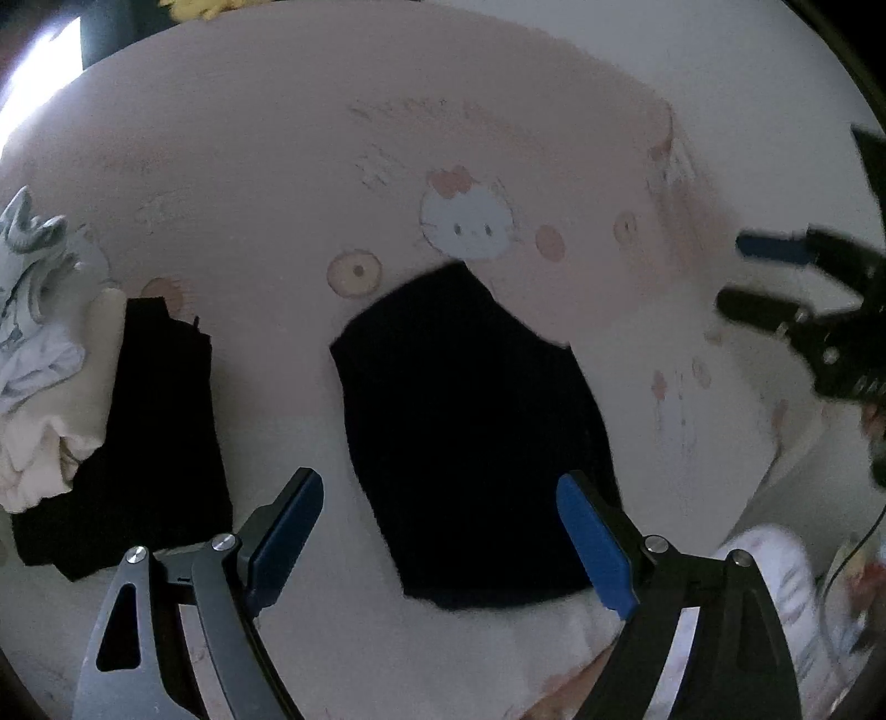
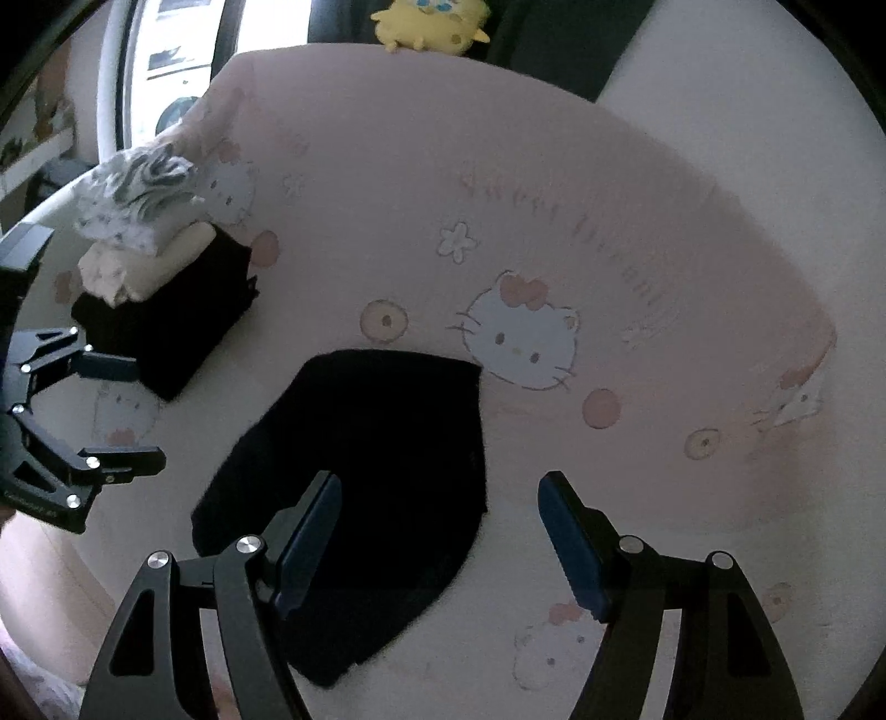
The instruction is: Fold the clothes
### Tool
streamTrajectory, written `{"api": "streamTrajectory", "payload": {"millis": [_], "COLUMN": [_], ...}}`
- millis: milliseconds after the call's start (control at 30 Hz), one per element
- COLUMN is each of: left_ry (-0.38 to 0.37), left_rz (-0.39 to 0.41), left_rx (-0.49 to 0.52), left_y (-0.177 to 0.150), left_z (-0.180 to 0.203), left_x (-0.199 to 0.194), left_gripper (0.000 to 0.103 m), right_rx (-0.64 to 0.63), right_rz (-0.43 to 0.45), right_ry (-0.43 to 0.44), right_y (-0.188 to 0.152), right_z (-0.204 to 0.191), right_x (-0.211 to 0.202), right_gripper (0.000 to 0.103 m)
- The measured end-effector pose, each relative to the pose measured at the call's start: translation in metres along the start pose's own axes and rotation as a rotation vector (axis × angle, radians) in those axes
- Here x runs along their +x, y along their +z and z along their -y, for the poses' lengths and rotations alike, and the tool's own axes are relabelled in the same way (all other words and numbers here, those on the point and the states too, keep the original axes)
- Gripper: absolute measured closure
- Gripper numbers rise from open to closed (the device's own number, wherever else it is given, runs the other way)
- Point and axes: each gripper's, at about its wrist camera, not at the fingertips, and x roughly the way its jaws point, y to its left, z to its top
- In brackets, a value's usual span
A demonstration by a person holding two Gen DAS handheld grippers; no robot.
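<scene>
Near the bed's front edge, left gripper (image 1: 440,534) and right gripper (image 2: 440,545) both hover with jaws spread wide, holding nothing, above a folded black garment (image 1: 470,437) on the pink cartoon-cat sheet (image 2: 554,194); farther left, a stack of folded clothes (image 2: 160,277) sits by the edge.

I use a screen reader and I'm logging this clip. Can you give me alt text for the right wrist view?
A dark folded garment lies flat on a pink cartoon-cat bedsheet, below the open right gripper. At left, the open left gripper hovers near a stack of folded clothes; a yellow plush toy sits at the far edge.
</scene>
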Motion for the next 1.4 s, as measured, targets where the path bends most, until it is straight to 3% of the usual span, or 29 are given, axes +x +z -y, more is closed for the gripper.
{"api": "streamTrajectory", "payload": {"millis": [367,700,1067,1233,1400], "left_ry": [0.188,0.314,0.417,0.437,0.43], "left_rz": [0.053,0.048,0.05,0.078,0.051], "left_rx": [0.238,0.471,0.678,0.81,0.924], "left_y": [-0.037,-0.074,-0.109,-0.126,-0.142], "left_z": [0.027,0.031,0.046,0.059,0.067], "left_x": [-0.005,0.014,0.042,0.057,0.074], "left_gripper": [0.017,0.017,0.017,0.017,0.017], "right_rx": [-0.169,-0.253,-0.273,-0.392,-0.535], "right_rz": [-0.032,-0.133,-0.179,-0.187,-0.179], "right_ry": [-0.054,-0.014,-0.044,-0.105,-0.159], "right_y": [-0.043,-0.08,-0.099,-0.116,-0.14], "right_z": [-0.044,-0.097,-0.108,-0.117,-0.137], "right_x": [0.004,0.036,0.061,0.072,0.073], "right_gripper": [0.03,0.03,0.03,0.03,0.03]}}
